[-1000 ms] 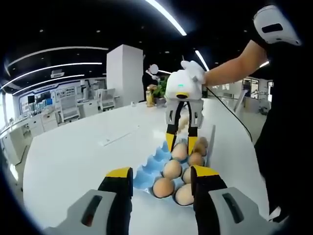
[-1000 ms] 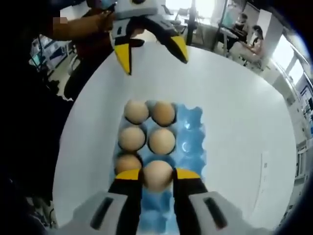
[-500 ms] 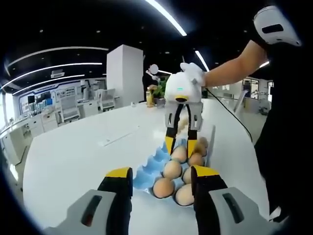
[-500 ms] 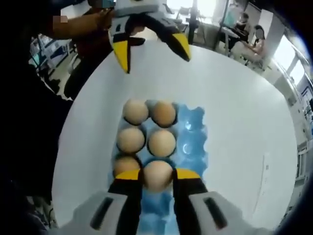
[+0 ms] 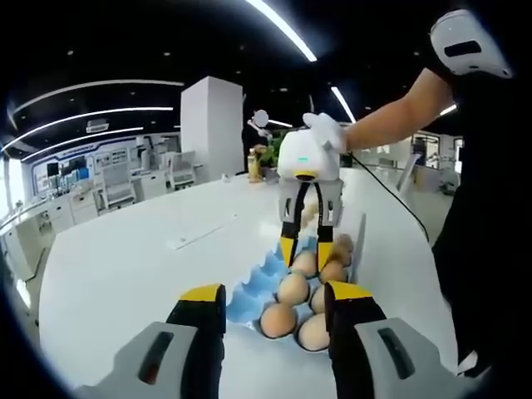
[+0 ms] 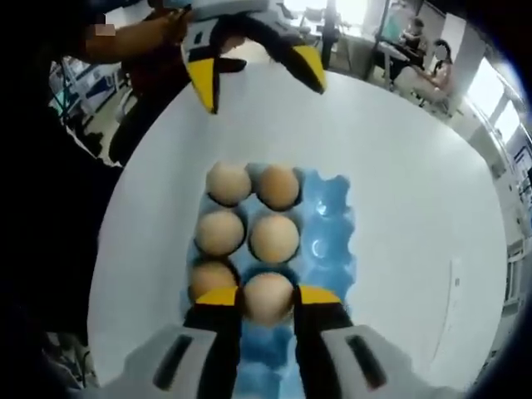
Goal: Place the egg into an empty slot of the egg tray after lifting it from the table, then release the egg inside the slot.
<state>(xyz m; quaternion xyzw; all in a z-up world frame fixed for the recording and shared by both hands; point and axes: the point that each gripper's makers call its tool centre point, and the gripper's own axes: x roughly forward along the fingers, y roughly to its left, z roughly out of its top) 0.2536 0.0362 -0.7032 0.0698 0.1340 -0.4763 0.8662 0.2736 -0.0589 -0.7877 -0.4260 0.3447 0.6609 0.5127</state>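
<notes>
I can't read any text from here; the wall displays [image 5: 79,170] in the left gripper view are too blurred.

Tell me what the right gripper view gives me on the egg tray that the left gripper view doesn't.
The right gripper view looks down on the blue egg tray: the right gripper is shut on an egg over the tray, the column of slots on that view's right side lies empty, and five other eggs sit in two columns. The left gripper view gives a low side angle: the left gripper open, apart from the tray, and a hand holding the right gripper above it. Both show the tray, eggs and white table.
</notes>
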